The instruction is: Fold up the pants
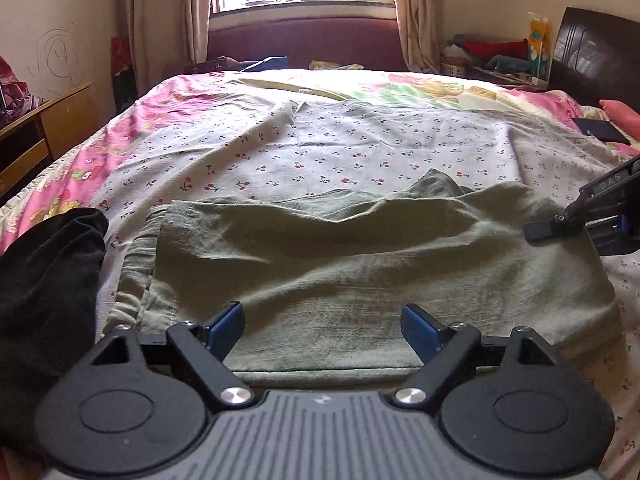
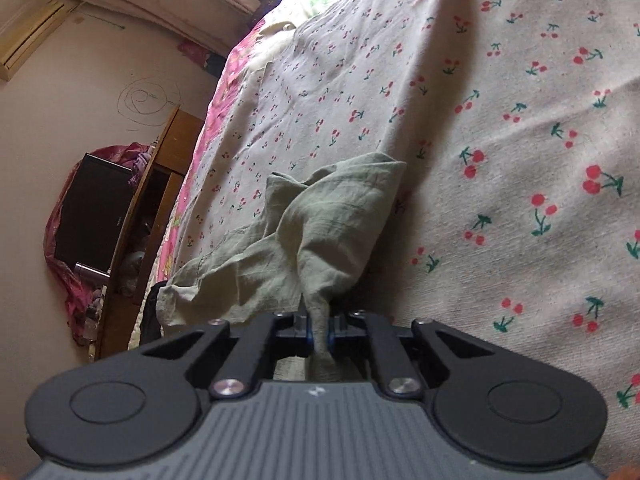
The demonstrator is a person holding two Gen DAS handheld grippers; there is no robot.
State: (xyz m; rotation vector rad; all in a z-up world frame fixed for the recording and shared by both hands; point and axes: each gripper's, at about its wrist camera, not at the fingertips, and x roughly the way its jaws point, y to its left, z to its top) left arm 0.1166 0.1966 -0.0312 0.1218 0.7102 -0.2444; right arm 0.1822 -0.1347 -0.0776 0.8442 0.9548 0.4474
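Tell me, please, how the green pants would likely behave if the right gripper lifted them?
Probably floppy: the pants bunch and crease where the right gripper pinches them. Likely light, the thin cloth holding soft ridges. They would likely drape and trail.

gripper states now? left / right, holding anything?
Left gripper: open, empty, over the green pants.
Right gripper: shut on a bunched fold of the pants.
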